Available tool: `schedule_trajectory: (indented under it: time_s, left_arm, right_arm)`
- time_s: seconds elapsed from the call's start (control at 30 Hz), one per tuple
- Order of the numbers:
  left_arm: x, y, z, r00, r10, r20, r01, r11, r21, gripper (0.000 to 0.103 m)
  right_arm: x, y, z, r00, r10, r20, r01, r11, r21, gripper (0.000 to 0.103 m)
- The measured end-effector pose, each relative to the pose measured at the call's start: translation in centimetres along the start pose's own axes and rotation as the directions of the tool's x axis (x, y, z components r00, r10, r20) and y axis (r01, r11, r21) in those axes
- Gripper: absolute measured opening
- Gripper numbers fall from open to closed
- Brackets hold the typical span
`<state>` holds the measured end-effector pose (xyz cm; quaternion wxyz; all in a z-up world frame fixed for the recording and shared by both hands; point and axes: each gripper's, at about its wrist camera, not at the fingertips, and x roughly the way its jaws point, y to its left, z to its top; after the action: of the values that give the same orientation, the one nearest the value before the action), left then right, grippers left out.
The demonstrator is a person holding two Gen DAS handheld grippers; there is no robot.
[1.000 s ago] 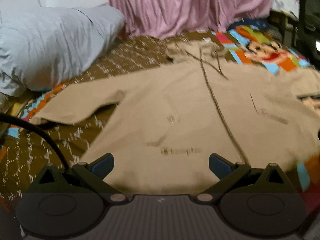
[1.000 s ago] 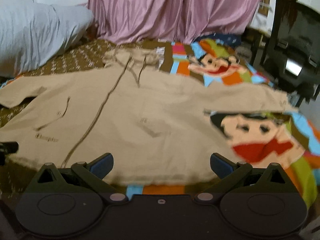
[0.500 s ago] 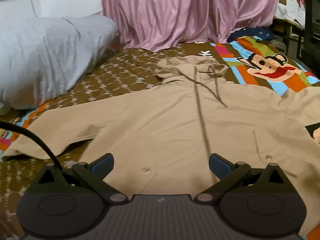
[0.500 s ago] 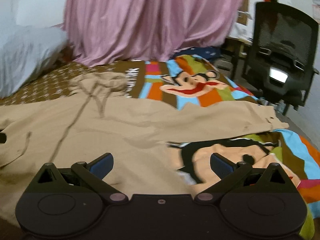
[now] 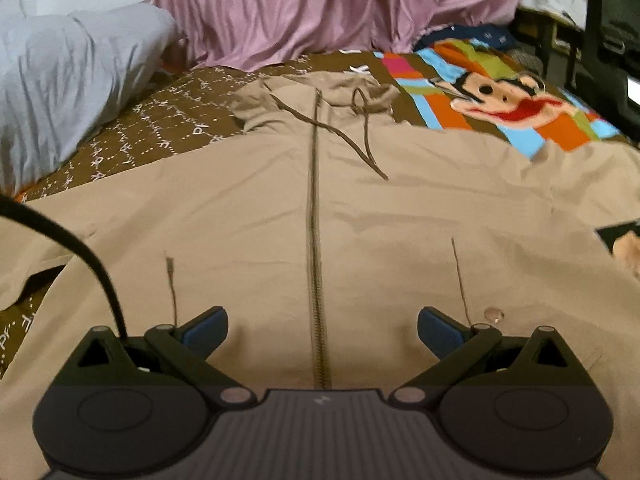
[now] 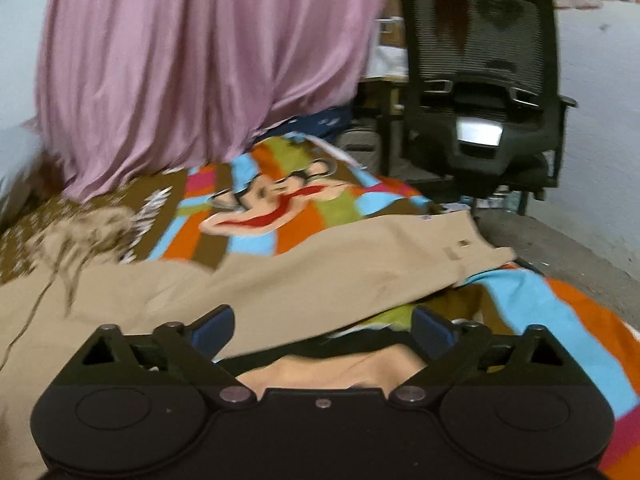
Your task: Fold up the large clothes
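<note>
A large tan zip-up hooded jacket (image 5: 256, 216) lies spread flat, front up, on a bed, hood toward the far curtain. My left gripper (image 5: 322, 330) is open and empty, low over the jacket's lower front, straddling the zipper (image 5: 314, 240). My right gripper (image 6: 322, 328) is open and empty, over the jacket's right sleeve (image 6: 360, 264), which stretches toward the bed's right edge. The sleeve cuff (image 6: 480, 248) lies near that edge.
A colourful cartoon-monkey bedspread (image 6: 280, 208) covers the bed. A grey pillow (image 5: 68, 80) lies at the far left. A pink curtain (image 5: 320, 4) hangs behind. A black office chair (image 6: 480, 92) stands beside the bed at the right. A black cable (image 5: 80, 248) crosses the left wrist view.
Both grippers have moved forward over the jacket. The left one now centres on the zipper; the right one has swung right toward the sleeve and chair. Both stay open.
</note>
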<state>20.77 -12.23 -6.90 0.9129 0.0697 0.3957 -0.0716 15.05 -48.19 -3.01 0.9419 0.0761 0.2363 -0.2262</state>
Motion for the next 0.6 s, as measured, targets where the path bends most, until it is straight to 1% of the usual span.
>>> schedule_trajectory:
  time_s: [0.1,0.2,0.23,0.3,0.37,0.43,0.5,0.57,0.6]
  left_arm:
    - [0.5,-0.7,-0.1,1.000,0.013,0.002,-0.013,1.000,0.026,0.103]
    - [1.1,-1.0,-0.2,1.000,0.023,-0.018,-0.022,0.999,0.032,0.103]
    - [1.2,-1.1,-0.3,0.999,0.022,-0.026,-0.021,0.999,0.033,0.103]
    - [1.3,-1.0,-0.5,0.999,0.025,-0.034,-0.024,0.999,0.037,0.103]
    - [1.2,-1.0,-0.7,0.999,0.028,-0.035,-0.027,0.999,0.034,0.103]
    - [1.2,-0.9,-0.7,0.999,0.024,-0.038,-0.023,0.999,0.031,0.103]
    - [1.3,-0.8,-0.6,0.999,0.018,-0.043,-0.017,0.999,0.034,0.103]
    - [1.3,-0.5,-0.5,0.999,0.016,-0.052,-0.015,1.000,0.022,0.103]
    - [1.3,-0.3,-0.3,0.998,0.011,-0.057,-0.010,1.000,0.012,0.103]
  right_arm:
    - [3.4,-3.3,1.6,0.998,-0.063,0.002,0.062,0.998,0.023,0.076]
    - [7.6,-6.8,3.3,0.992,-0.125,-0.034,0.128,0.985,0.114,0.069]
    - [8.9,-7.7,3.8,0.987,-0.152,-0.054,0.159,0.978,0.139,0.066]
    - [11.4,-9.5,4.3,0.972,-0.213,-0.103,0.230,0.953,0.198,0.062]
    - [13.5,-11.1,4.3,0.954,-0.257,-0.152,0.289,0.924,0.251,0.062]
    - [15.1,-12.4,4.2,0.949,-0.261,-0.176,0.304,0.906,0.294,0.062]
    - [16.3,-13.4,4.0,0.951,-0.245,-0.190,0.299,0.889,0.347,0.062]
    - [17.3,-14.2,4.0,0.952,-0.235,-0.198,0.298,0.863,0.409,0.062]
    - [17.7,-14.6,4.1,0.953,-0.234,-0.194,0.298,0.848,0.439,0.056]
